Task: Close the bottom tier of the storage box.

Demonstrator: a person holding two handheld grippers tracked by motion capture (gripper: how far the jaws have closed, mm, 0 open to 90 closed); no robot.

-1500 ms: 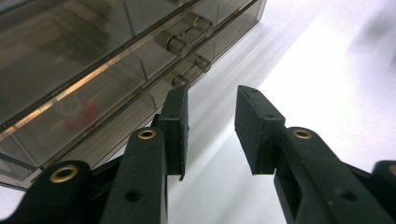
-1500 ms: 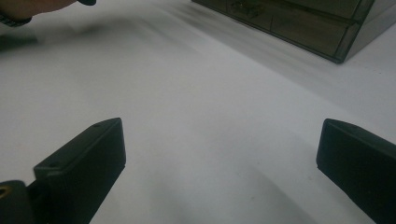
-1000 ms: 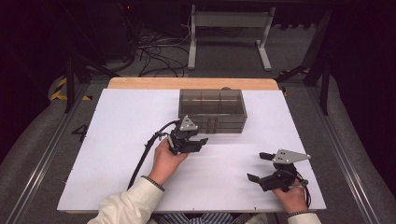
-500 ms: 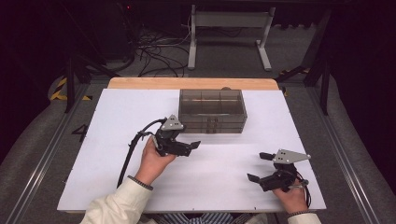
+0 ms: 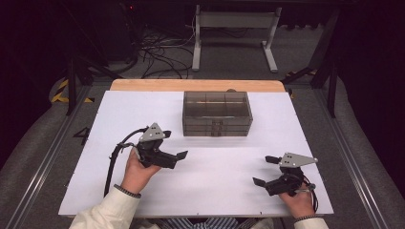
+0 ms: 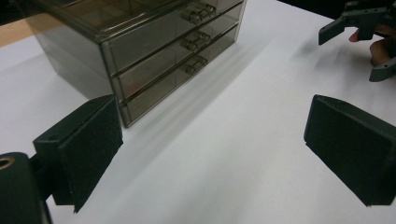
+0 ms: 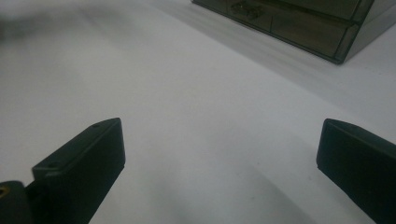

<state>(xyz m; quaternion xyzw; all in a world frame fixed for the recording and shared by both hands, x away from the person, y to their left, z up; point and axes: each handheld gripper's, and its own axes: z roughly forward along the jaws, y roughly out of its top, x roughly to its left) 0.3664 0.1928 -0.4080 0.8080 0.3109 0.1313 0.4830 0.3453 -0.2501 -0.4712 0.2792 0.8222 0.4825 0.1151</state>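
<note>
Looks like the left gripper (image 5: 177,157) is backing off the smoky three-drawer organizer (image 5: 217,113) sitting at the white table's (image 5: 95,143) far middle, jaws just spreading with nothing between them, while the right gripper (image 5: 265,171) is idling wide open near the front edge.

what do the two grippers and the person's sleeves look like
Both are black. The left gripper and right gripper each carry a grey three-cornered plate on top, and their flat rectangular pads have a rough matte face. A black cable loops from the left one. The sleeve is cream with a dark ribbed cuff.
</note>
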